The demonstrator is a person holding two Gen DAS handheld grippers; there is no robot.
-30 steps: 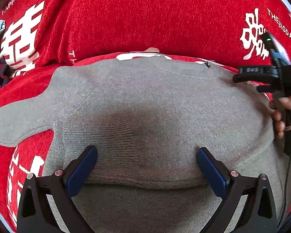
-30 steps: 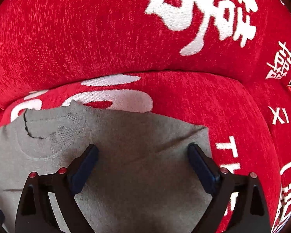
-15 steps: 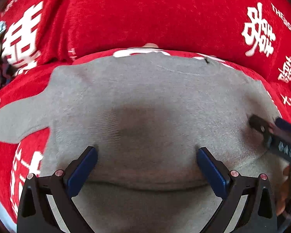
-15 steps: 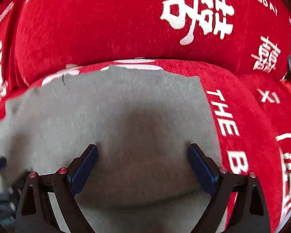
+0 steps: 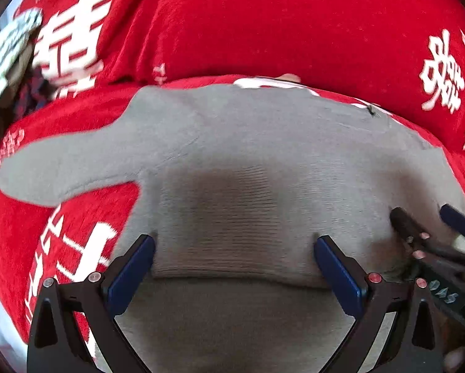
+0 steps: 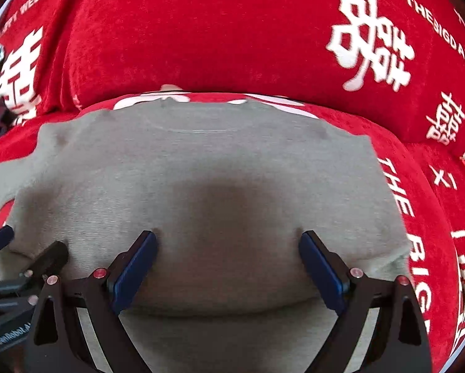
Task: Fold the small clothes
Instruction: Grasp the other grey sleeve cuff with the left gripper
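Note:
A small grey knit sweater lies flat on a red sofa seat, neckline toward the backrest, one sleeve stretched out to the left. My left gripper is open, its blue pads pressed on the folded lower hem. My right gripper is open too, its pads on the hem further right on the sweater. The right gripper also shows at the right edge of the left wrist view; the left gripper shows at the left edge of the right wrist view.
The red sofa cover with white characters and lettering rises as a backrest behind the sweater. Bare seat lies right of the sweater. A pile of other cloth sits at the far left.
The right gripper has come down from beside the sweater's upper right and back toward the hem, close beside the left one. The left gripper has shifted slightly right along the hem.

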